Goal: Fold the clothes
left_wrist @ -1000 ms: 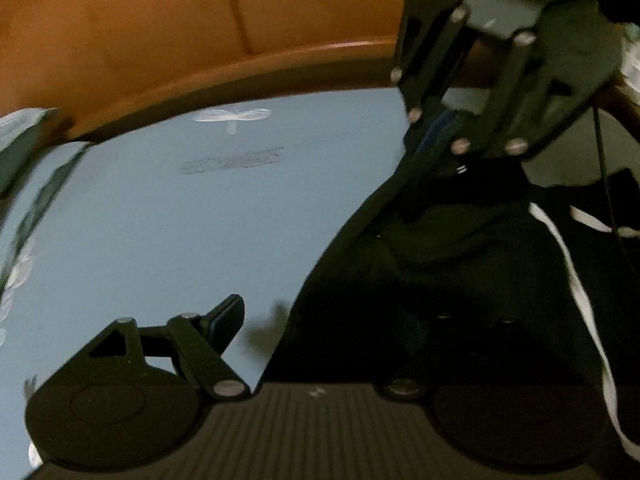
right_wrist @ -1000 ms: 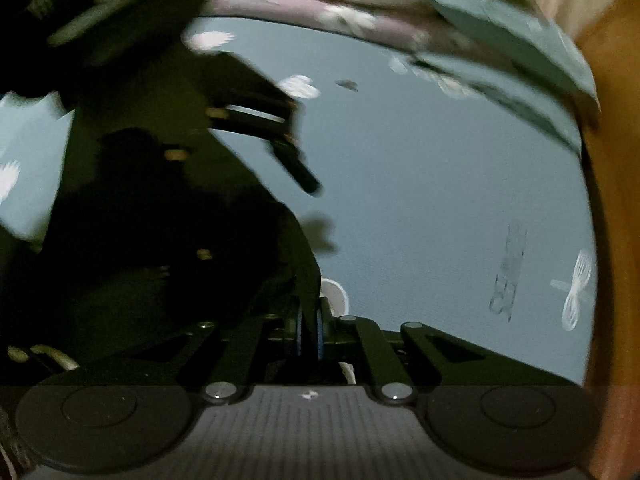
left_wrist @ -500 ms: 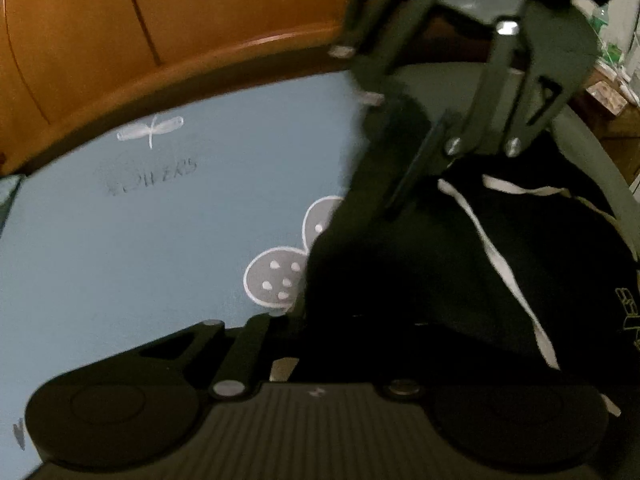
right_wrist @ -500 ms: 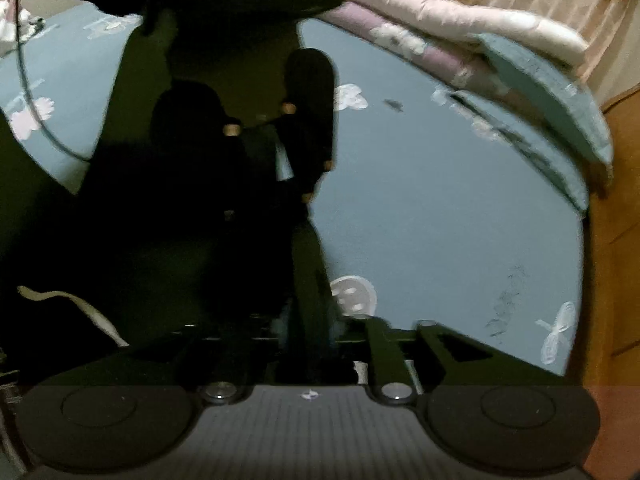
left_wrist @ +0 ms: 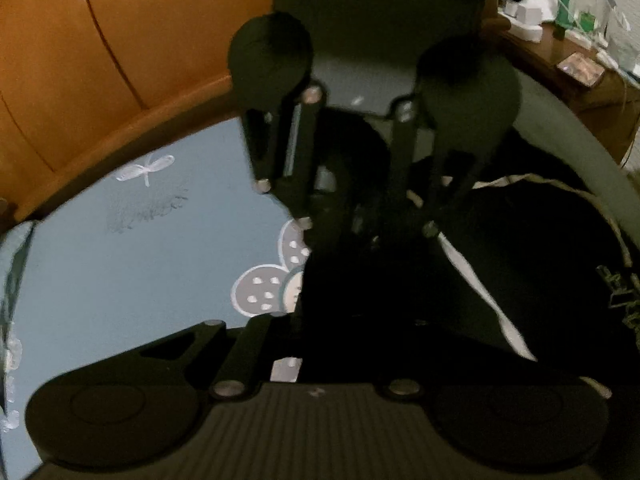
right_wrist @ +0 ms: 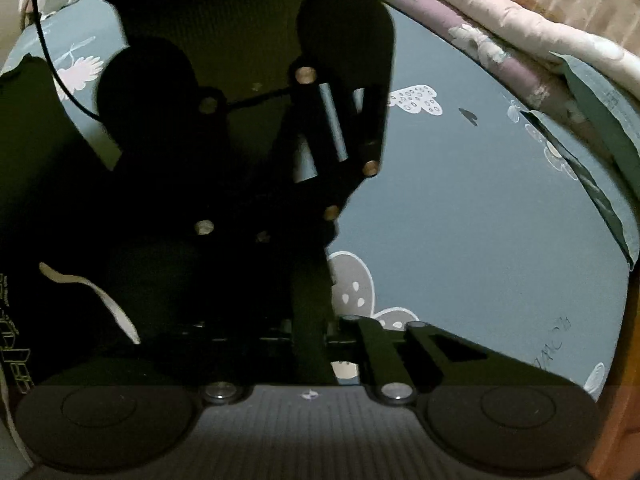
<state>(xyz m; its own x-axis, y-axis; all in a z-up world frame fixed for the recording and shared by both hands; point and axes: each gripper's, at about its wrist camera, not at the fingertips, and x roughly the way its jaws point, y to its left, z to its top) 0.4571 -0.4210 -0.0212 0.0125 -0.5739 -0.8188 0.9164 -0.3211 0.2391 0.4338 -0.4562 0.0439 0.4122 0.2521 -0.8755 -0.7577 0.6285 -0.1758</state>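
Fabric of a black garment (left_wrist: 400, 280) with a white stripe (left_wrist: 480, 280) runs between the left gripper (left_wrist: 316, 328) fingers, whose jaws have just eased slightly apart yet stay nearly closed on the cloth. The right gripper (right_wrist: 312, 332) has its fingers snapped together on the same garment's edge, which rises from them to the other gripper ahead. Right of those fingers lies the blue bedsheet (right_wrist: 480, 220) with grey flower prints; folded quilts (right_wrist: 520, 32) sit beyond.
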